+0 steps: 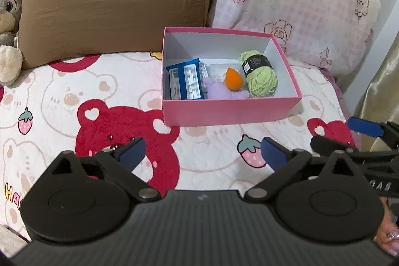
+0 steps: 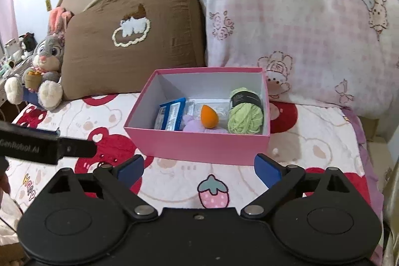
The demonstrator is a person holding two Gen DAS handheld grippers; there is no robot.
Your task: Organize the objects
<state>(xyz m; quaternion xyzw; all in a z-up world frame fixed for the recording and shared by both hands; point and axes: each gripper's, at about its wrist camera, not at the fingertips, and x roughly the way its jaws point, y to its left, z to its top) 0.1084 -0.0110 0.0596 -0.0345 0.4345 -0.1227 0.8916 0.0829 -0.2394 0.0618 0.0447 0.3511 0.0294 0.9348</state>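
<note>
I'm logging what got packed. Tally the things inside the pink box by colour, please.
Blue packet: 1
Orange sponge: 1
Green yarn ball: 1
Purple soft item: 1
Clear or white packaging, count unclear: at least 1
Total: at least 5

Both cameras sit low on their grippers and look forward and down across the bed cover (image 1: 49, 96) toward the pillows. The left view is close to the pink box (image 1: 232, 111) and sees it a bit from the left — the right view sees it straight on. Both share the box, the brown pillow (image 2: 129, 41) and the pink checked pillow (image 2: 299, 41).
</note>
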